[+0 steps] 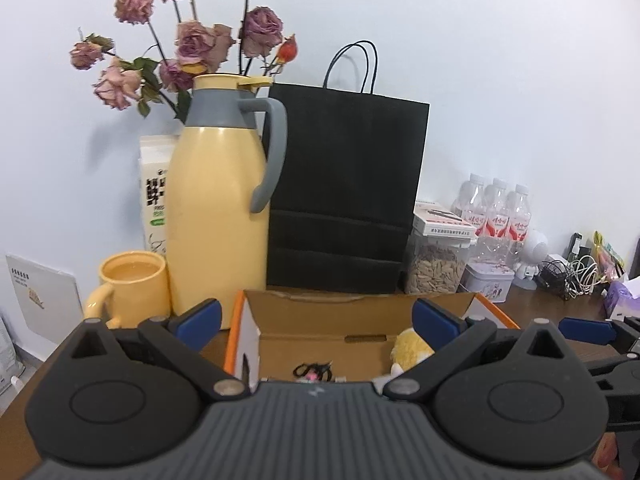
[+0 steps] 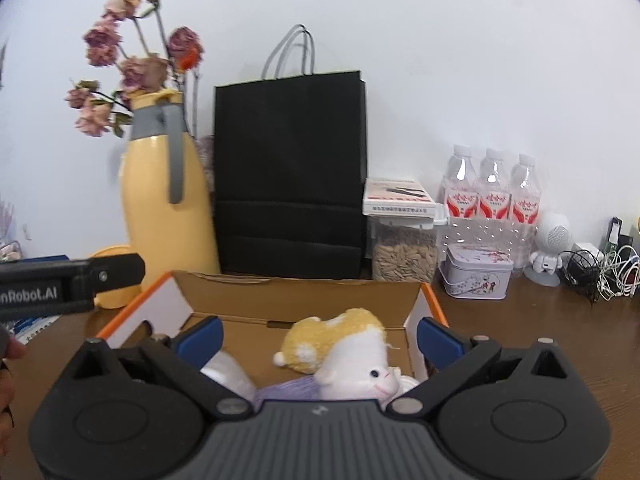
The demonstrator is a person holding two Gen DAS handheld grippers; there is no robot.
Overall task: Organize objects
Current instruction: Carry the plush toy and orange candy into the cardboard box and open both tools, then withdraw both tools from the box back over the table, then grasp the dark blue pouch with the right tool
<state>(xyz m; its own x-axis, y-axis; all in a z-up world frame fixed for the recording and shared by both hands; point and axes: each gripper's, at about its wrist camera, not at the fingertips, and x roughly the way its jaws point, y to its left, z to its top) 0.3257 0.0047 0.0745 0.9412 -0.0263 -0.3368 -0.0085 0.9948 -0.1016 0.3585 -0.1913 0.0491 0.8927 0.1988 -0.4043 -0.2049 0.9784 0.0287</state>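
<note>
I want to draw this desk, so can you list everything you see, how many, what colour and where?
open cardboard box: one, brown with orange edges, front middle of the brown wooden desk
plush toy: one, yellow and white, inside the box
tall plastic thermos jug: one, yellow with grey handle, left of the bag
ceramic mug: one, yellow, front left of the jug
dried roses: a bunch, dusty pink, behind the jug
paper shopping bag: one, black, behind the box
clear jar of seeds: one, right of the bag
water bottles: three, clear with red labels, by the wall
small tin: one, pale, before the bottles
left tongs: open, blue pads
right tongs: open, blue pads, above the box
</note>
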